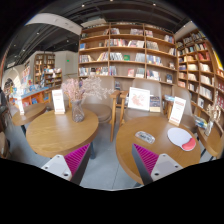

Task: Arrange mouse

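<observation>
Wooden round table [150, 135], lower right, carries a grey oblong mouse [145, 136]; pink-padded gripper [110, 160] released, empty, fingers apart.

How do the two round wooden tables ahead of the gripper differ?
The left table carries a vase of flowers and one upright sign; the right table carries two signs, a small grey mouse-like item and a round white pad. The left table stands ahead of the left finger, the right table ahead of the right one. Both are round and wooden. The gripper is open, holding nothing.
</observation>
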Motion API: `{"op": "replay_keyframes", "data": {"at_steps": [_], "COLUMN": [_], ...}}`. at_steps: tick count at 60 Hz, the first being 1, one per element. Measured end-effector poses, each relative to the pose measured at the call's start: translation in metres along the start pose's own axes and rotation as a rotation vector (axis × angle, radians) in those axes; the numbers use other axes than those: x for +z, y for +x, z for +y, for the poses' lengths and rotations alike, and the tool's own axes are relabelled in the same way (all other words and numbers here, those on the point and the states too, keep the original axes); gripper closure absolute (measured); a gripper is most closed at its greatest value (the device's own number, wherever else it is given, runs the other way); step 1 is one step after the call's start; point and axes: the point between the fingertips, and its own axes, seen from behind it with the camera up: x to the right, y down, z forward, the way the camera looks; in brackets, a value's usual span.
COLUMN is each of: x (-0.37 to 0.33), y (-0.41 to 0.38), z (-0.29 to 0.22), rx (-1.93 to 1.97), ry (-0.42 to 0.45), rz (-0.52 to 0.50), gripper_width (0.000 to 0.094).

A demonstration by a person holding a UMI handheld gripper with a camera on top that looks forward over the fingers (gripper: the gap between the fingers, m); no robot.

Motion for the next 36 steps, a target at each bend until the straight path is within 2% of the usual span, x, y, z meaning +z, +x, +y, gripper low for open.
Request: {"op": "replay_keyframes", "data": {"at_steps": [7, 8, 23, 36], "x": [0.007, 0.02, 0.054, 0.095], "y": [0.024, 0.048, 0.133, 0.177], "z": [-0.003, -0.003, 0.003, 0.027], "rx": [-0.002, -0.003, 0.026, 0.066], "ry": [-0.004, -0.003, -0.021, -0.052], "rz": [0.061, 0.063, 0.17, 0.213], "gripper_width": [0.0083, 0.0082, 0.0083, 0.0082]}}
